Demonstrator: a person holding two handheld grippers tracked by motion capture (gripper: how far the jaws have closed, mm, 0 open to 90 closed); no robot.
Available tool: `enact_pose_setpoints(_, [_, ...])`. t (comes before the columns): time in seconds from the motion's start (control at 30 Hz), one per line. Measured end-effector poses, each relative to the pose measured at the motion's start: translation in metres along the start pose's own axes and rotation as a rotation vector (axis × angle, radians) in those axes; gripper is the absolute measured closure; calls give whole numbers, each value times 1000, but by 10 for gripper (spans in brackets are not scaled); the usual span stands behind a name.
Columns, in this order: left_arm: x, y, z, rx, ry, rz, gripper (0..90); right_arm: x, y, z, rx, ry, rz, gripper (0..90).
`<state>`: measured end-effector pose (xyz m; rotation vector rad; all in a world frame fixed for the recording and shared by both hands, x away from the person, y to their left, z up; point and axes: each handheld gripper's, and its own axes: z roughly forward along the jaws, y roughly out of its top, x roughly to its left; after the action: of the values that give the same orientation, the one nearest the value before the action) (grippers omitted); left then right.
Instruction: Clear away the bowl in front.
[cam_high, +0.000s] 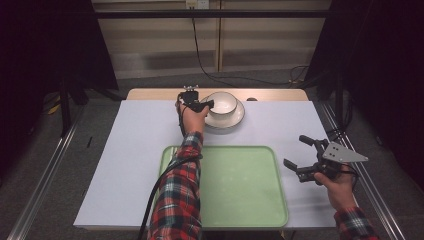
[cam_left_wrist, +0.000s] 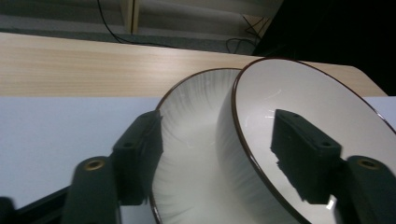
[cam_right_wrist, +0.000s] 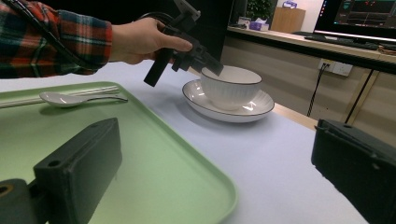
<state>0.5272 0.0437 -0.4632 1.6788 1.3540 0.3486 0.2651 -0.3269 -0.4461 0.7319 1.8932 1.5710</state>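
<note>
Gripping the rim of the white ribbed ceramic bowl (cam_high: 222, 103) with 1 finger inside and 1 outside, the left gripper (cam_high: 206, 105) holds it where it sits on the white dark-rimmed saucer (cam_high: 237, 120) at the far edge of the counter (cam_high: 135, 150). The right gripper (cam_high: 301, 156) hovers beside the pale green plastic tray (cam_high: 240, 200), its fingers wide apart and holding nothing.

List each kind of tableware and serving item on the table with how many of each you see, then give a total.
Bowl: 1
Plate: 1
Spoon: 1
Chopsticks: 1 pair, lying beside the spoon
Green tray: 1
Total: 5 kinds, 5 items counting the pair as one
</note>
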Motion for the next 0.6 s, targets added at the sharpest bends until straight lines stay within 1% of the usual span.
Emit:
enact_pose_setpoints(0.03, [-1, 0, 1, -5, -1, -4, 371, 0, 0, 0, 3, 4, -7, 11])
enact_pose_setpoints(0.1, [-1, -1, 2, 9, 10, -1, 391, 0, 0, 0, 3, 2, -6, 11])
enact_pose_setpoints(0.13, [-1, -1, 3, 4, 4, -11, 405, 0, 0, 0, 3, 3, -6, 11])
enact_pose_setpoints(0.17, [-1, -2, 4, 4, 10, -13, 410, 0, 0, 0, 2, 3, -8, 11])
enact_pose_setpoints(0.27, [-1, -3, 6, 15, 6, -22, 450, 0, 0, 0, 4, 1, -8, 11])
enact_pose_setpoints(0.3, [-1, -4, 8, 17, 6, -30, 453, 0, 0, 0, 3, -3, 0, 11])
enact_pose_setpoints(0.37, [-2, -5, 9, 17, 6, -42, 473, -1, 0, 0, 2, 1, -9, 11])
enact_pose_setpoints(0.4, [-1, -5, 10, 16, 3, -44, 489, 0, 0, 0, 3, -3, -2, 11])
enact_pose_setpoints(0.6, [-6, -5, 14, 26, -8, -65, 587, 0, 0, 0, 3, -2, -2, 11])
